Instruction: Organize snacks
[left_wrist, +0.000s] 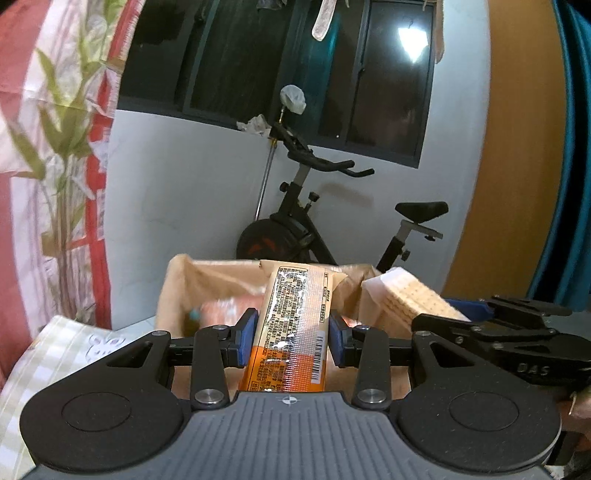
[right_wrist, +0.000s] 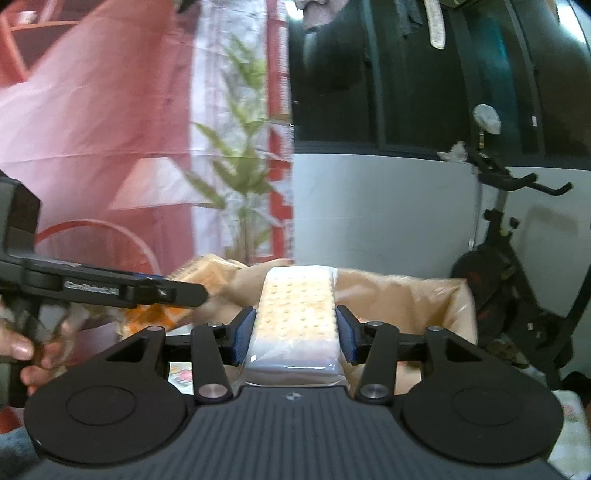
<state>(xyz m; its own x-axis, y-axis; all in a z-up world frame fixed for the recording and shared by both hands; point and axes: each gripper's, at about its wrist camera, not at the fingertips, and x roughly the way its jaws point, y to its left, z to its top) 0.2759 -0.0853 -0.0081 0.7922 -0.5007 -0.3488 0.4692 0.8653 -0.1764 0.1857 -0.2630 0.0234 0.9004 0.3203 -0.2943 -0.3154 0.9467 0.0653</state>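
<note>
My left gripper (left_wrist: 293, 338) is shut on a long orange snack pack (left_wrist: 291, 332) with a printed label, held lengthwise over a brown paper bag (left_wrist: 181, 284). My right gripper (right_wrist: 295, 334) is shut on a clear-wrapped stack of pale crackers (right_wrist: 295, 314), above the same brown bag (right_wrist: 406, 295). In the left wrist view the cracker pack (left_wrist: 402, 295) and the right gripper (left_wrist: 491, 332) show at the right. The right wrist view has the left gripper (right_wrist: 110, 290) with its orange pack (right_wrist: 199, 273) at the left, a hand (right_wrist: 29, 350) gripping its handle.
An exercise bike (left_wrist: 295, 221) stands against the white wall behind the bag, under a dark window (left_wrist: 258, 55). A red and white curtain with a leaf print (left_wrist: 55, 166) hangs at the left. A pale checked cloth (left_wrist: 55, 350) lies below the bag. Something orange-pink lies inside the bag (left_wrist: 229, 310).
</note>
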